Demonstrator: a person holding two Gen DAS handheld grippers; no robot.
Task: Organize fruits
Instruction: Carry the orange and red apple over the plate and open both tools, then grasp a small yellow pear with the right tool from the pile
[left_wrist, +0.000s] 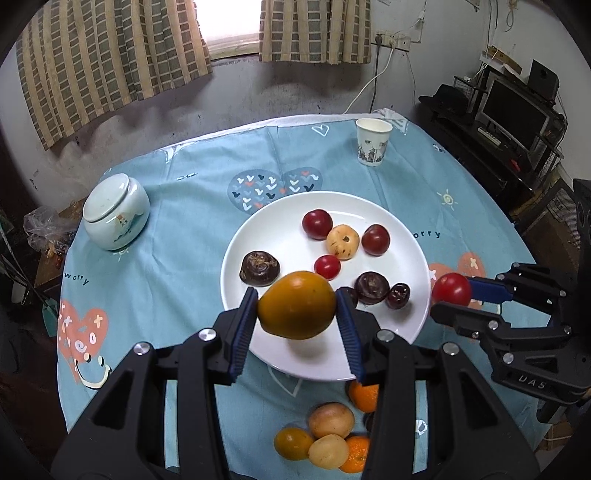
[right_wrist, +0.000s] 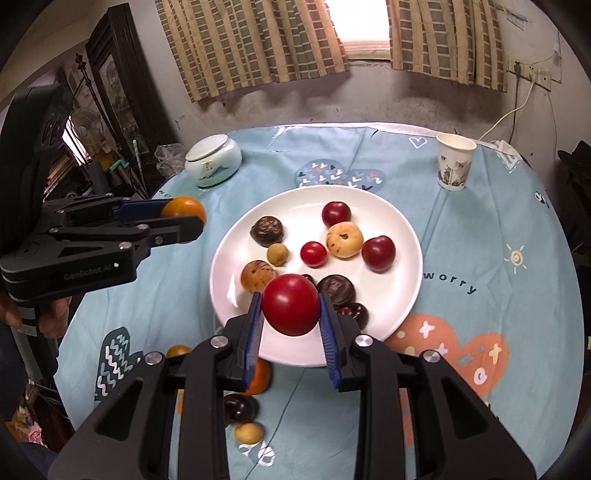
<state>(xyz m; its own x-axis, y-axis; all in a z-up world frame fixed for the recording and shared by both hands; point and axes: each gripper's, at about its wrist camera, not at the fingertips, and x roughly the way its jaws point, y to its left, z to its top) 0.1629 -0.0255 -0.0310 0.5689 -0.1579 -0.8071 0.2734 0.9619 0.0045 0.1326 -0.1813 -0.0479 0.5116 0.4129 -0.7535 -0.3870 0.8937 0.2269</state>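
My left gripper (left_wrist: 297, 304) is shut on an orange-yellow fruit (left_wrist: 296, 305), held above the near rim of the white plate (left_wrist: 280, 221). My right gripper (right_wrist: 290, 304) is shut on a red tomato (right_wrist: 290, 304) over the plate's (right_wrist: 391, 206) near edge. Each gripper shows in the other view: the right gripper (left_wrist: 451, 291) with its tomato at the plate's right, the left gripper (right_wrist: 183, 216) with its fruit at the plate's left. On the plate lie several red, dark brown and pale fruits. A loose pile of orange and yellow fruits (left_wrist: 328, 435) sits on the cloth in front of the plate.
A lidded ceramic jar (left_wrist: 115, 212) stands at the table's left, a paper cup (left_wrist: 372, 142) at the far right. The blue patterned tablecloth (left_wrist: 184, 240) covers the round table. A hand (right_wrist: 55, 314) grips the left tool's handle. Shelves and a monitor (left_wrist: 515, 110) stand beyond the table.
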